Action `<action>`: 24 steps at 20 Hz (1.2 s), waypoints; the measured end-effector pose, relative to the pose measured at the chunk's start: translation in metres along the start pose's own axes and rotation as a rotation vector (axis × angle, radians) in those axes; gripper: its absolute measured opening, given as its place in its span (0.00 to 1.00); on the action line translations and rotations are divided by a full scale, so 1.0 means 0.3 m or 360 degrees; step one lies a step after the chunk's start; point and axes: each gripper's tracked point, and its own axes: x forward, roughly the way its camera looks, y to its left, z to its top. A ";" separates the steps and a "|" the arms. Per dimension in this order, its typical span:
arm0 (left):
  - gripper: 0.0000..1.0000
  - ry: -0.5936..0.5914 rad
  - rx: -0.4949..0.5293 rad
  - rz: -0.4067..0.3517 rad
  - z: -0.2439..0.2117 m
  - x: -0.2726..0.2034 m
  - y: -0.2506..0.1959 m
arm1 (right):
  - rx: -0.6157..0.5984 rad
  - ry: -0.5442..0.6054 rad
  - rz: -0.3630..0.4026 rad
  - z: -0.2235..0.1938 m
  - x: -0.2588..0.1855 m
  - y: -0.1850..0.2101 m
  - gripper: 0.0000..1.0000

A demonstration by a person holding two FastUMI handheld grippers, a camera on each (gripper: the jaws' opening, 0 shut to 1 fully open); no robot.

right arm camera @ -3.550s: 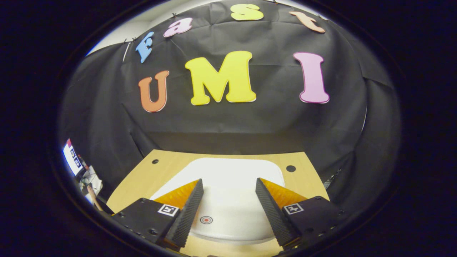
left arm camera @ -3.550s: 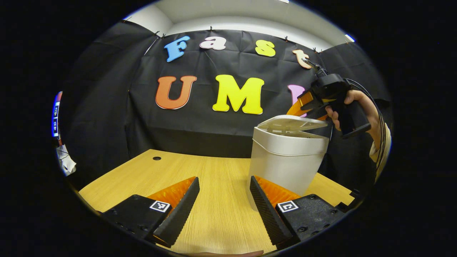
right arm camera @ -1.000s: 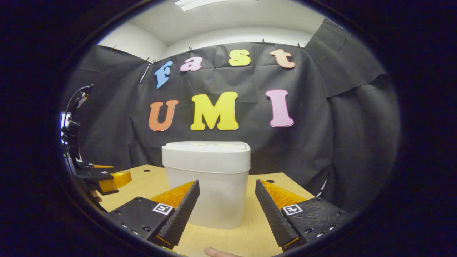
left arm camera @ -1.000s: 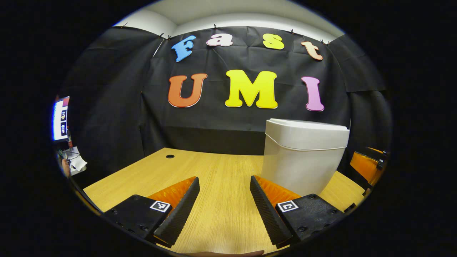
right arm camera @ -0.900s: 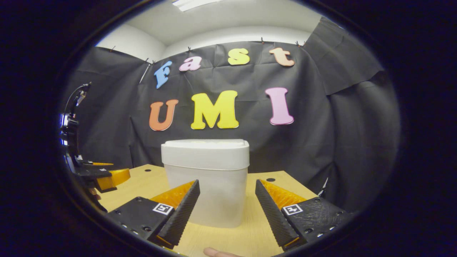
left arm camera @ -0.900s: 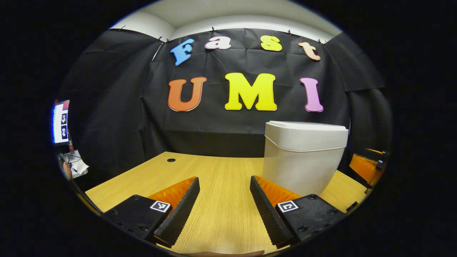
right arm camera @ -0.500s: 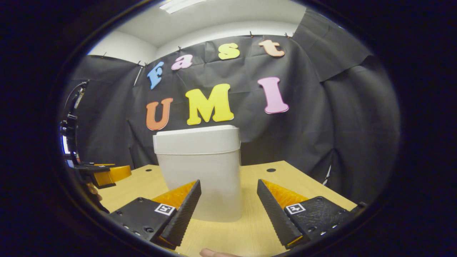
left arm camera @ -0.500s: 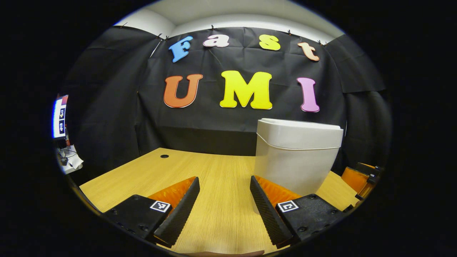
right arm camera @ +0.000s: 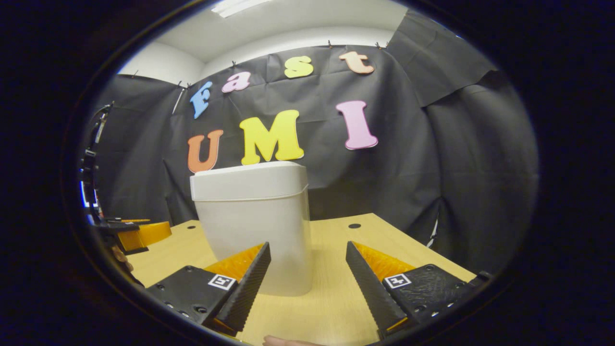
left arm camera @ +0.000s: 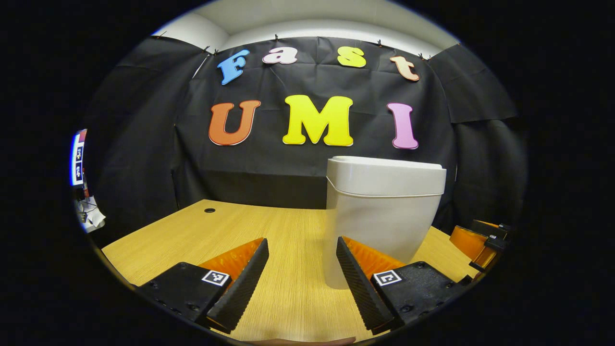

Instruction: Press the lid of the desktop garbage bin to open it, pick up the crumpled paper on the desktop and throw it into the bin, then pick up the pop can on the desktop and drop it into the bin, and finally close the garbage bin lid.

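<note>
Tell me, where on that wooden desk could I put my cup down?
The widest bare stretch of the desk runs from the bin across to the small cable hole. In the right gripper view there is also free wood beside the bin toward the black cloth. It is tighter near the front edge, where both open tools sit.

You have a white, smooth, matt plastic bin [left arm camera: 384, 211] on a pale wood-grain tabletop [left arm camera: 240, 230], with creased matt black cloth [right arm camera: 408, 158] at twelve o'clock.

A lit monitor [left arm camera: 78, 157] glows beyond the wooden desk [left arm camera: 230, 230], left.
</note>
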 end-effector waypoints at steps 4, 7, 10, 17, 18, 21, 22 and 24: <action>0.93 0.0025 0.0012 0.0011 -0.033 0.015 -0.011 | 0.0007 0.0005 -0.0019 -0.026 -0.007 -0.049 0.96; 0.93 0.0064 0.0008 0.0010 -0.057 0.021 -0.022 | 0.0047 -0.0027 0.0028 -0.014 -0.013 -0.052 0.96; 0.93 0.0059 -0.0001 0.0016 -0.050 0.017 -0.017 | 0.0122 -0.0048 0.0107 -0.006 -0.027 -0.046 0.96; 0.93 0.0051 -0.0014 -0.0007 -0.038 -0.021 -0.037 | 0.0177 -0.0092 0.0166 0.037 -0.067 -0.033 0.96; 0.93 0.0042 -0.0010 0.0006 -0.030 -0.034 -0.032 | 0.0187 -0.0095 0.0193 0.041 -0.077 -0.020 0.96; 0.93 0.0019 0.0020 0.0021 -0.012 -0.077 -0.031 | 0.0186 -0.0137 0.0211 0.078 -0.107 -0.006 0.95; 0.93 0.0013 0.0030 0.0014 -0.007 -0.092 -0.039 | 0.0178 -0.0152 0.0224 0.086 -0.120 0.003 0.95; 0.93 -0.0025 0.0046 0.0019 0.023 -0.127 -0.041 | 0.0156 -0.0153 0.0267 0.088 -0.134 0.022 0.96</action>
